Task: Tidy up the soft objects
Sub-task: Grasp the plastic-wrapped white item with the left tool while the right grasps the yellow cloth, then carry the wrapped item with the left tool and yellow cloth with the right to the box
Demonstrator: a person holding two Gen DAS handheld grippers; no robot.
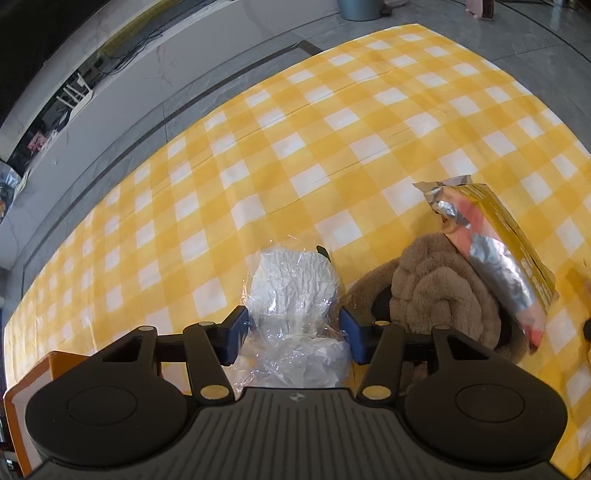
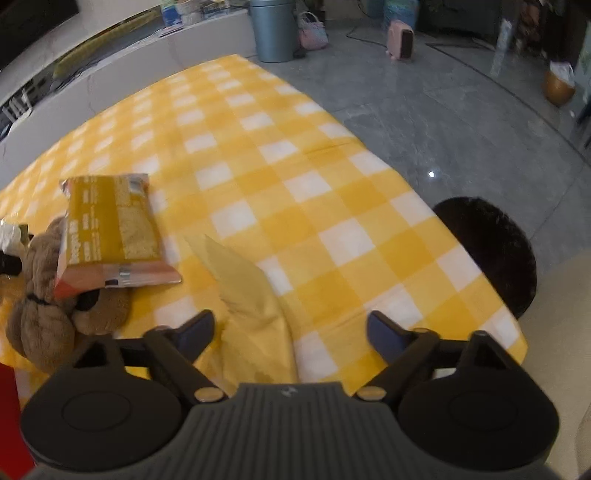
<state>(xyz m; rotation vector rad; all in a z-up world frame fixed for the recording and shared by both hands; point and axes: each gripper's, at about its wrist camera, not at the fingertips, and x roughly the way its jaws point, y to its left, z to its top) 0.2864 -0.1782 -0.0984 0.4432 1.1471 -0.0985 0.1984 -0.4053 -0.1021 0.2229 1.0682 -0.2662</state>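
Observation:
My left gripper points down at the yellow checked tablecloth. Its blue pads press both sides of a white crumpled bundle in clear plastic wrap. To its right lies a brown plush toy with a yellow and orange snack bag leaning across it. In the right wrist view, my right gripper stands open over a yellow cloth piece. The cloth lies between the fingers, untouched by the pads. The plush toy and snack bag lie to its left.
An orange box sits at the near left table edge, and something red shows at the lower left. A dark round seat stands past the table's right edge. A grey bin stands on the floor beyond the far edge.

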